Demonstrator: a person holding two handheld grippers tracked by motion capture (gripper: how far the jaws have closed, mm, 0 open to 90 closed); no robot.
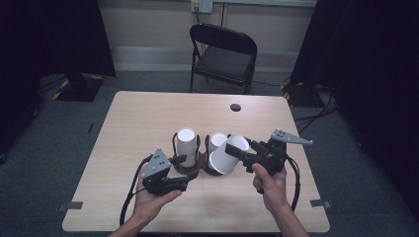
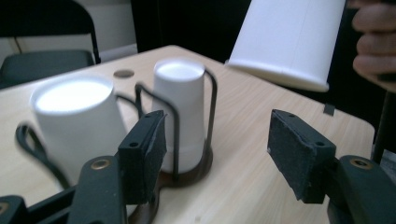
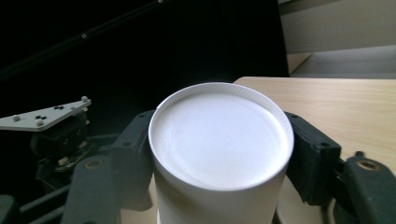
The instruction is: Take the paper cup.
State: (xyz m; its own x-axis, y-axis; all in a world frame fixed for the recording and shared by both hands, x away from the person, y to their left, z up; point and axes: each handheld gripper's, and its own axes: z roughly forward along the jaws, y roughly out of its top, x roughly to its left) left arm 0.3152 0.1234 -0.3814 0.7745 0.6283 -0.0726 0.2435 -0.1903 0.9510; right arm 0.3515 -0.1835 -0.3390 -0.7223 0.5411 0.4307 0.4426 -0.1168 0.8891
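Near the tabletop's [image 1: 123, 207] front edge, the left gripper [image 1: 184, 171] is held with its jaws apart and nothing between them. Beside it, the right gripper [image 1: 236, 151] clamps a white paper cup [image 1: 228, 154], tilted above the tabletop. Just beyond, two more white cups [image 1: 186, 140] stand upside down in a dark wire holder [image 1: 197, 170]. Farther back is a black folding chair [image 1: 222, 54]

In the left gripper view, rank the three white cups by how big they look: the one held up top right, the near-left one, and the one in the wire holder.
1. Held cup, cut off by the frame edge.
2. Near-left cup, blurred.
3. Cup in the wire holder.

This ranking is unsure: nearness to the camera sets the looks, and all three may match.
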